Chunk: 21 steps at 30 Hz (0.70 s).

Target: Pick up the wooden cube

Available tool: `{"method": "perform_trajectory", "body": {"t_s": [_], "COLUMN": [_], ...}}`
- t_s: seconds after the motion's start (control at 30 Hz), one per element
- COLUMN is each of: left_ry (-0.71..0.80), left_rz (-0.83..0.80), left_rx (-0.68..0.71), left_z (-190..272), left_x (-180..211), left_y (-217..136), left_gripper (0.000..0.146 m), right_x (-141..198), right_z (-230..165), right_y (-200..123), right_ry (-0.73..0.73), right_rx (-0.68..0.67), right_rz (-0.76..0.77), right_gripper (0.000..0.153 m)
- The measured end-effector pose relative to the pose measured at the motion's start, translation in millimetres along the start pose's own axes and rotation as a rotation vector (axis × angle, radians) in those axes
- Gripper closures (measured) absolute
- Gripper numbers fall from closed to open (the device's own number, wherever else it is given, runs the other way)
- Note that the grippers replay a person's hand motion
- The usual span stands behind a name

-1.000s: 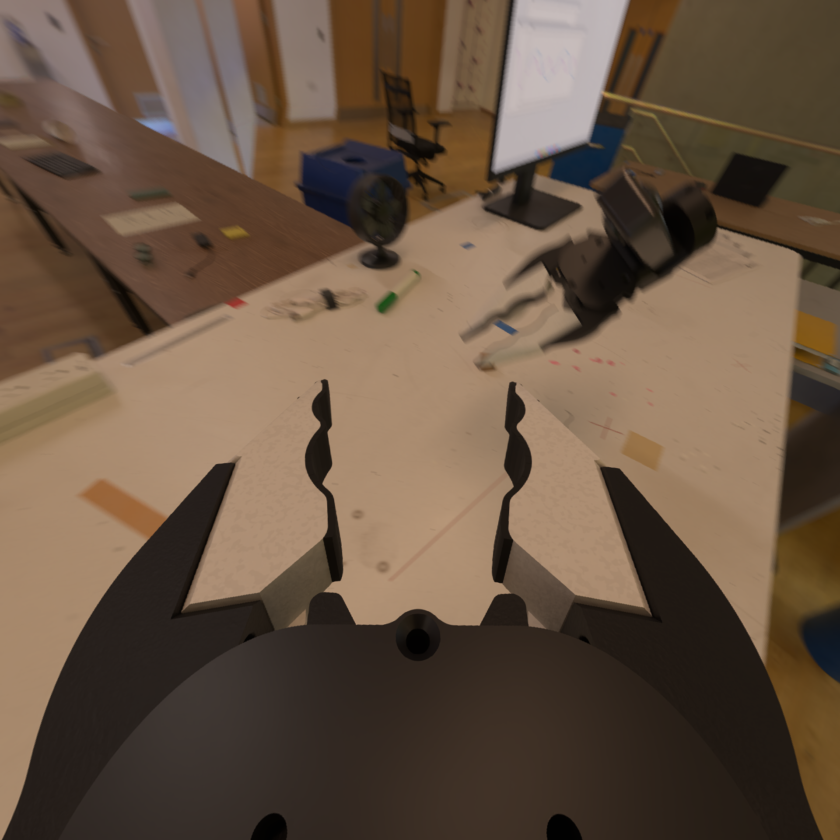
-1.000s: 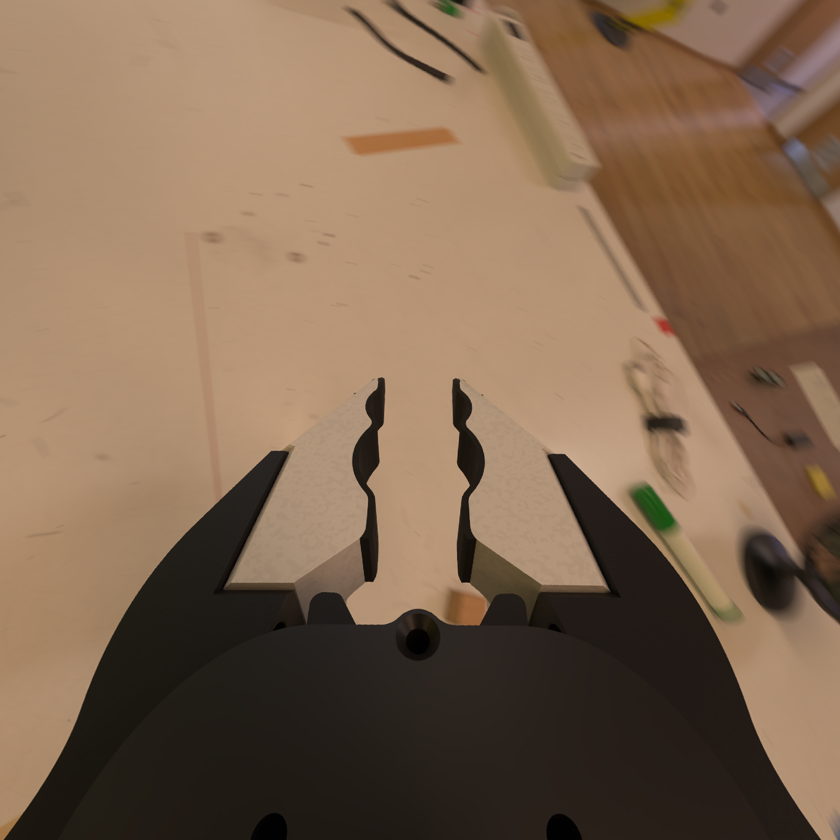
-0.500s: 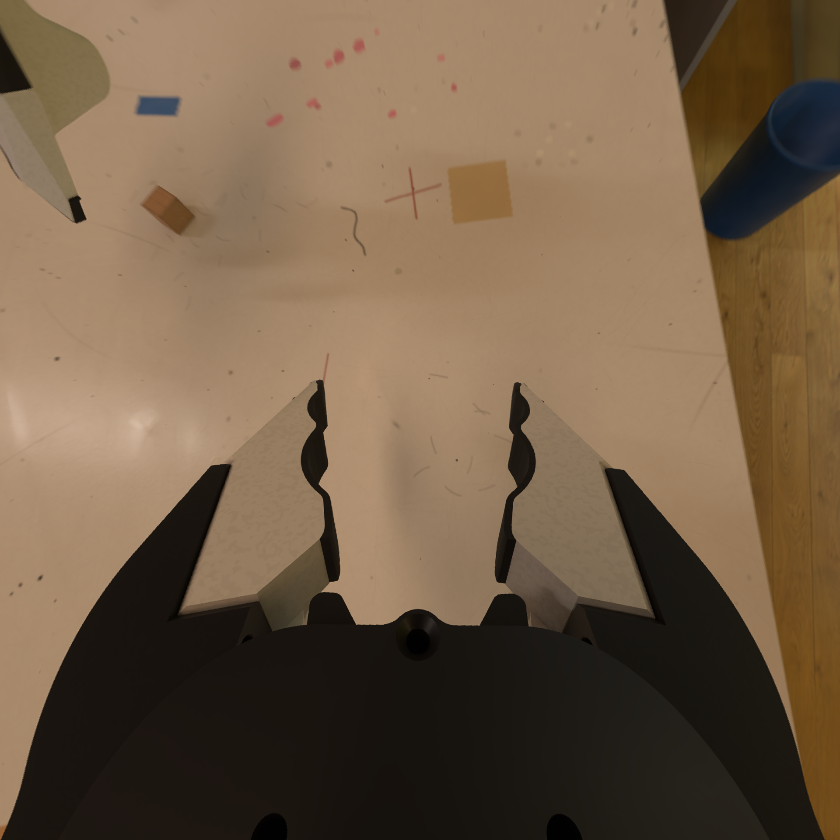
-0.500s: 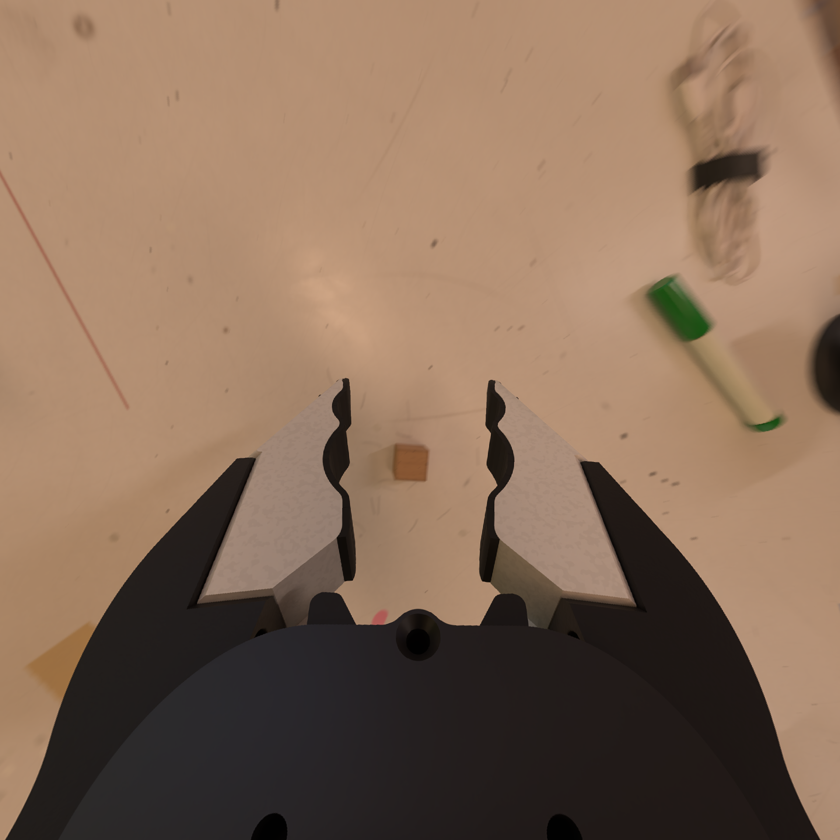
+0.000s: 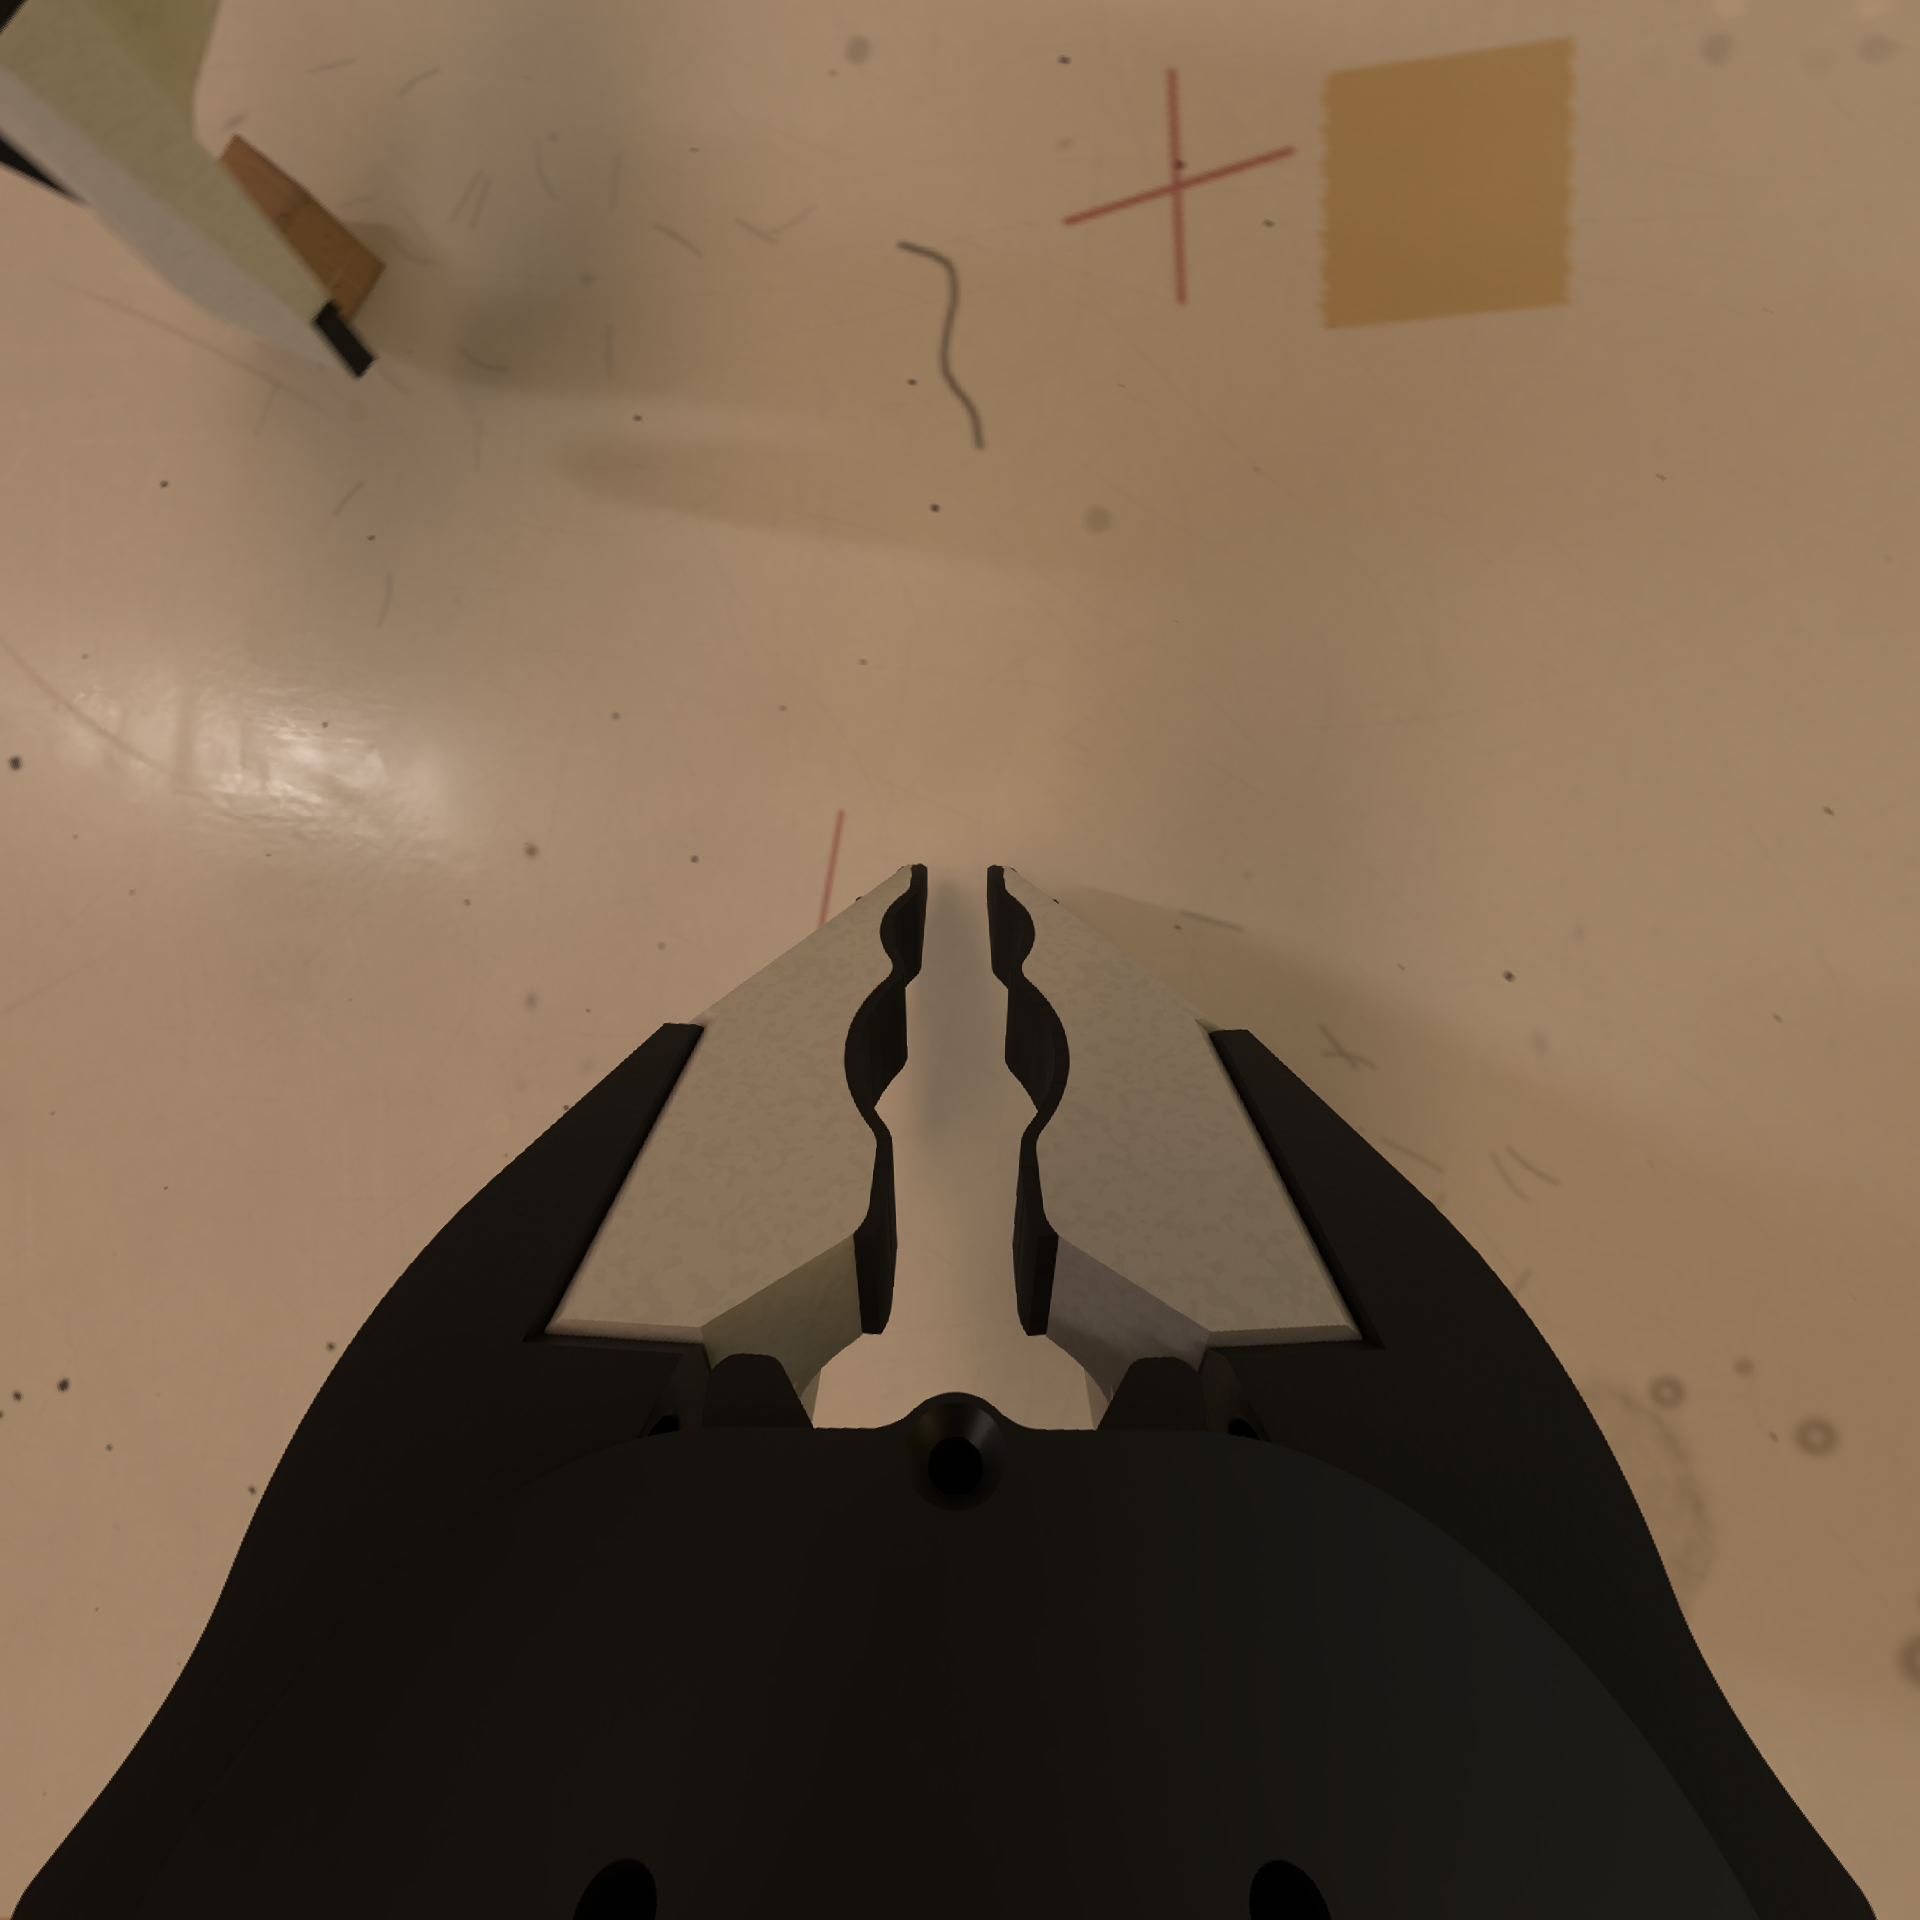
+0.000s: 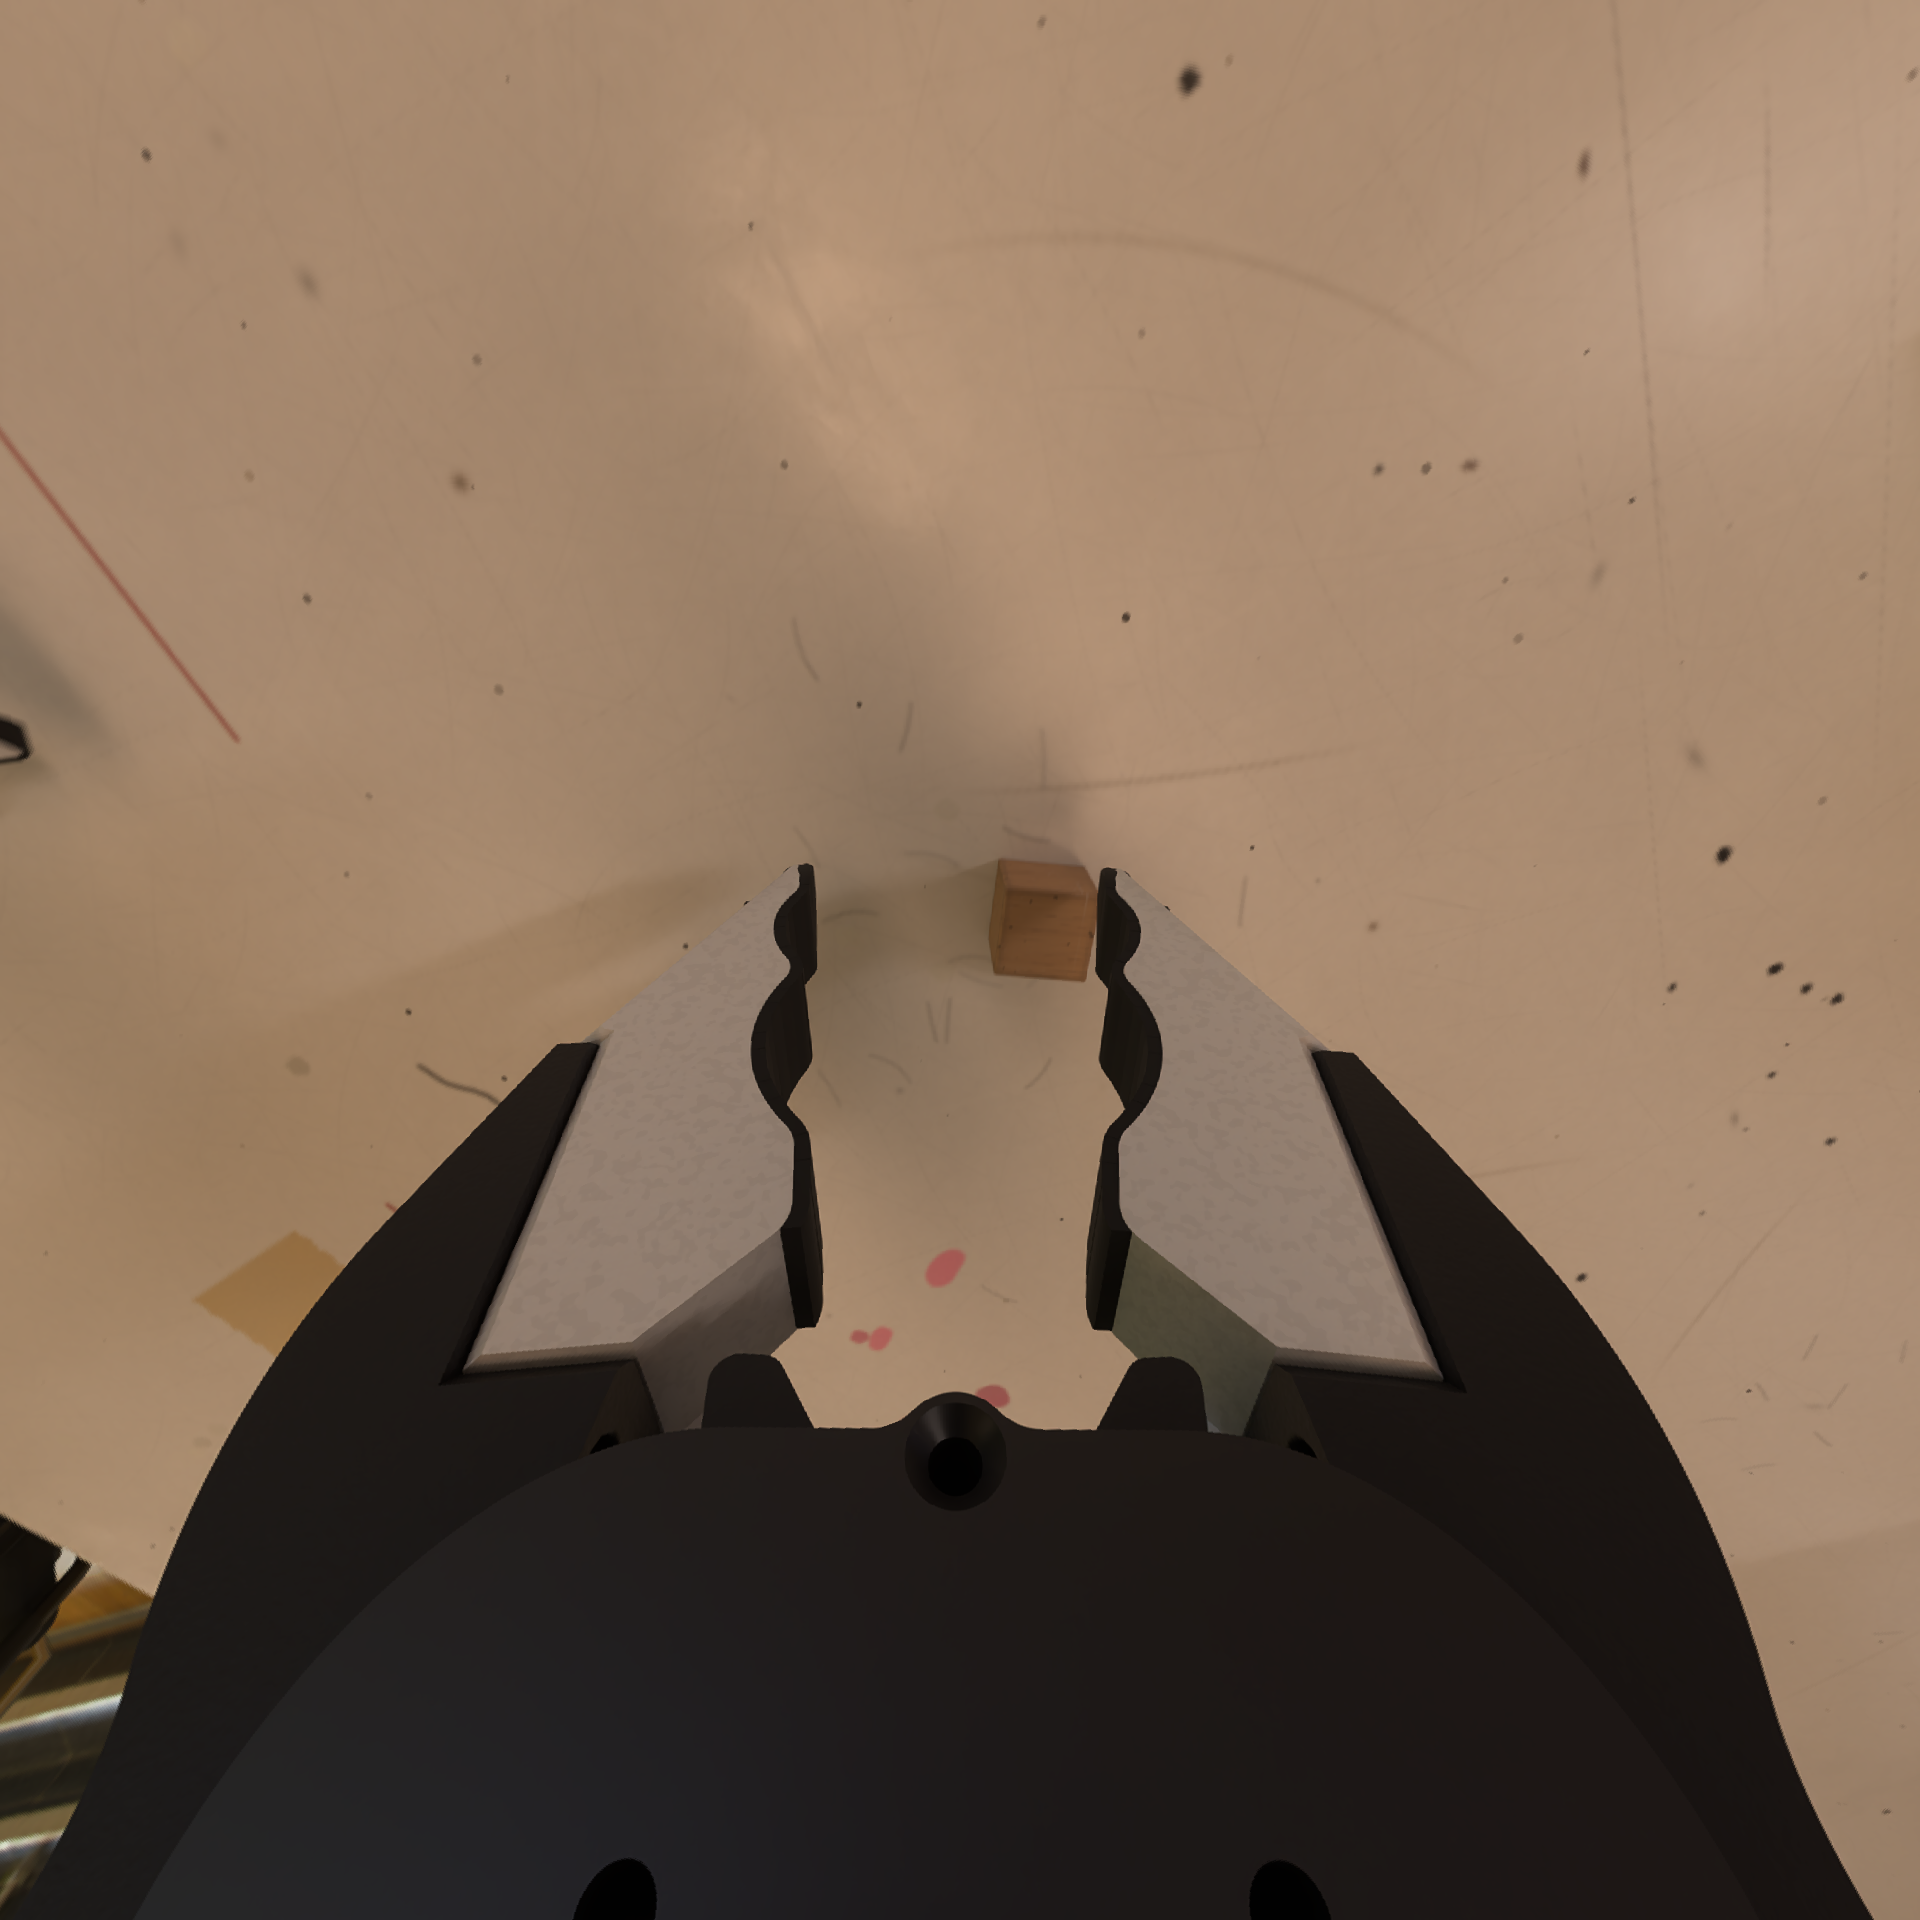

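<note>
The wooden cube (image 6: 1042, 920) is small and light brown and rests on the beige table (image 6: 935, 416). My right gripper (image 6: 956, 883) is open and low over the table. The cube sits between its fingertips, right next to the right finger (image 6: 1195, 1039) and apart from the left one. In the left wrist view one finger of the right gripper (image 5: 156, 208) shows at the top left, with the cube (image 5: 312, 234) partly hidden behind it. My left gripper (image 5: 956, 883) is nearly closed with only a thin gap, holds nothing, and is well away from the cube.
A tan tape square (image 5: 1444, 182), a red cross mark (image 5: 1177, 187) and a grey squiggle (image 5: 945, 332) lie flat on the table. In the right wrist view there are pink spots (image 6: 943, 1268), a tan patch (image 6: 270, 1288) and a red line (image 6: 114, 582).
My left gripper has closed its fingers and moved closer to the table. My right gripper has come down around the cube, which now sits at its fingertips by the right finger.
</note>
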<state>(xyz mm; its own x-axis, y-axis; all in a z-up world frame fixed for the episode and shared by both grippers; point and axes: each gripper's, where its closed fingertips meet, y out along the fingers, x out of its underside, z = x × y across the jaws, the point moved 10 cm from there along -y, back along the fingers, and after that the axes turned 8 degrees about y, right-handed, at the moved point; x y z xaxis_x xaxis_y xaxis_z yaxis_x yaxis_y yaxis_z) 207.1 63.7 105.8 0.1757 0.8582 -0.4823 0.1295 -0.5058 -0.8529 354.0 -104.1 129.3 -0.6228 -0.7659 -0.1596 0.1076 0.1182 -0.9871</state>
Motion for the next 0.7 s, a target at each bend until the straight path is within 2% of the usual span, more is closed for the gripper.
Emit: {"method": "perform_trajectory", "body": {"t_s": [0.1, 0.2, 0.3, 0.4, 0.43, 0.5, 0.7], "left_ry": [-0.031, -0.08, -0.137, -0.162, -0.175, -0.216, -0.41], "left_rz": [0.0, 0.014, 0.037, 0.07, 0.091, 0.147, 0.434], "left_rx": [-0.016, -0.019, -0.028, -0.03, -0.035, -0.046, -0.149], "left_z": [-7, -13, -16, -17, -18, -20, -50], "left_x": [0, 3, 6, 8, 8, 6, 5], "left_y": [4, 4, 0, -5, -7, -16, -69], "left_gripper": [0.137, 0.136, 0.128, 0.119, 0.116, 0.11, 0.091], "right_x": [6, 8, 8, 8, 9, 9, 1], "right_z": [1, 7, 11, 16, 18, 20, 22], "right_y": [1, 9, 15, 16, 16, 16, 3], "right_ry": [-0.018, -0.004, 0.027, 0.096, 0.101, 0.082, -0.02], "right_rx": [0.003, 0.062, 0.079, 0.037, 0.027, 0.023, 0.092], "right_rz": [-0.037, -0.083, -0.138, -0.153, -0.147, -0.13, 0.03], "right_gripper": [0.099, 0.094, 0.089, 0.087, 0.096, 0.13, 0.132]}}
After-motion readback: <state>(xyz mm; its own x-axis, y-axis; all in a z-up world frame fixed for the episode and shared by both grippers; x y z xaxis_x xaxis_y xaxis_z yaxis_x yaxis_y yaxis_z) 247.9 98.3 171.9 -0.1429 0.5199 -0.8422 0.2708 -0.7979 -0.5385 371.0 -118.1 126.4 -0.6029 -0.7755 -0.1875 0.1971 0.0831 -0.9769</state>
